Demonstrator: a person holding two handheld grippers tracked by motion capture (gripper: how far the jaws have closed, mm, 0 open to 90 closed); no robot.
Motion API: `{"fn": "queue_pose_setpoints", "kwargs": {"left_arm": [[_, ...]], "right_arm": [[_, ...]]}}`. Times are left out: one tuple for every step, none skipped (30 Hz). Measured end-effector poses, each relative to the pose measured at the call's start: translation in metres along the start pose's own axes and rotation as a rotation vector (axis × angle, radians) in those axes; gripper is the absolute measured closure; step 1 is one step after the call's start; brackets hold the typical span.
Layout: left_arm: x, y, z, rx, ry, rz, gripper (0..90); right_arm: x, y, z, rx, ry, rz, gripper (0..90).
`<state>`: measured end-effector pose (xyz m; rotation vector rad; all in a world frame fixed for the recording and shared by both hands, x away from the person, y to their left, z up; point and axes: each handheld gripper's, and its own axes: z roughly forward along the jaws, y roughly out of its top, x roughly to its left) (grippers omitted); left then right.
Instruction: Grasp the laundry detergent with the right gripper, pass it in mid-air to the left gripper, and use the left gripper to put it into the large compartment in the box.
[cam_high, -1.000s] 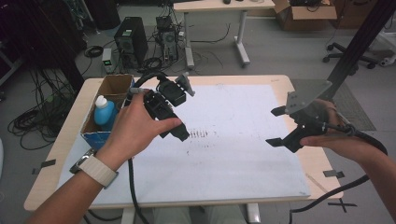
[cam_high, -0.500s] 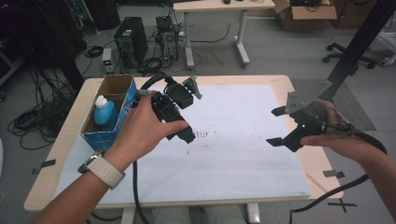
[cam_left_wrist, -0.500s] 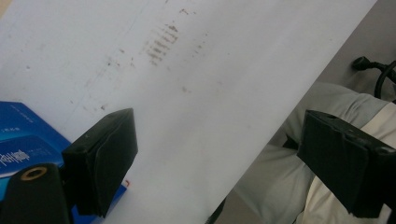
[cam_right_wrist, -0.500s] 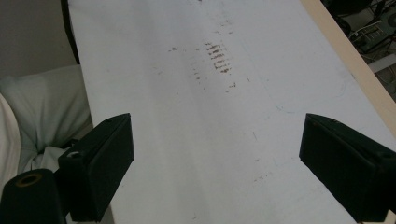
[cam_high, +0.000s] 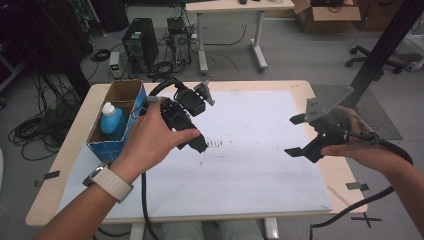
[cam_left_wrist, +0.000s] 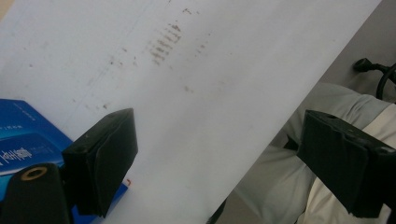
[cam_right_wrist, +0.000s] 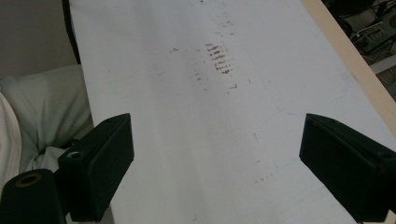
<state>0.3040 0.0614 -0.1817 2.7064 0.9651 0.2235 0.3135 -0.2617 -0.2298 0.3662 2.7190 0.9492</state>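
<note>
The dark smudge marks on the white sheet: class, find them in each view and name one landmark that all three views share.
High view: smudge marks mid-sheet, beside the left gripper.
Left gripper view: upper left of centre.
Right gripper view: upper centre.
Shared landmark: the white sheet.

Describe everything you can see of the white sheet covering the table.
The white sheet lies flat over most of the light wooden table, leaving bare wood along the edges. It looks smooth, like a wipeable board. A patch of short dark smudge rows sits near its middle, with fainter specks around. A blue box holding a blue bottle stands at its left edge. Both grippers hover above it.
</note>
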Motion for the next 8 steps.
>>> {"fn": "queue_pose_setpoints", "kwargs": {"left_arm": [[0.0002, -0.0001, 0.0001, 0.0, -0.001, 0.001, 12.4], [0.0003, -0.0001, 0.0002, 0.001, 0.0, 0.0, 12.4], [0.0004, -0.0001, 0.0003, -0.001, 0.001, -0.001, 12.4], [0.0005, -0.0002, 0.0004, -0.001, 0.0, -0.001, 12.4], [0.0005, -0.0002, 0.0005, -0.001, 0.001, 0.0, 12.4], [0.0006, -0.0003, 0.0005, -0.001, 0.003, 0.0, 12.4], [0.0008, -0.0003, 0.0005, -0.001, 0.004, 0.001, 12.4], [0.001, -0.0004, 0.0003, -0.002, 0.004, 0.0, 12.4]], "right_arm": [[-0.0001, 0.0, 0.0004, -0.002, 0.001, 0.0, 9.8], [-0.0001, -0.0001, 0.0006, -0.001, 0.002, 0.0, 9.9], [-0.0002, -0.0002, 0.0008, 0.0, 0.002, -0.001, 9.9], [-0.0003, -0.0003, 0.0014, -0.001, 0.003, 0.0, 9.9], [-0.0005, -0.0004, 0.0017, -0.001, 0.003, -0.001, 9.9], [-0.0007, -0.0004, 0.0018, -0.001, 0.003, 0.0, 9.9], [-0.0009, -0.0004, 0.0018, -0.001, 0.003, 0.0, 9.9], [-0.0013, -0.0004, 0.0017, -0.001, 0.003, -0.002, 9.9]]}}
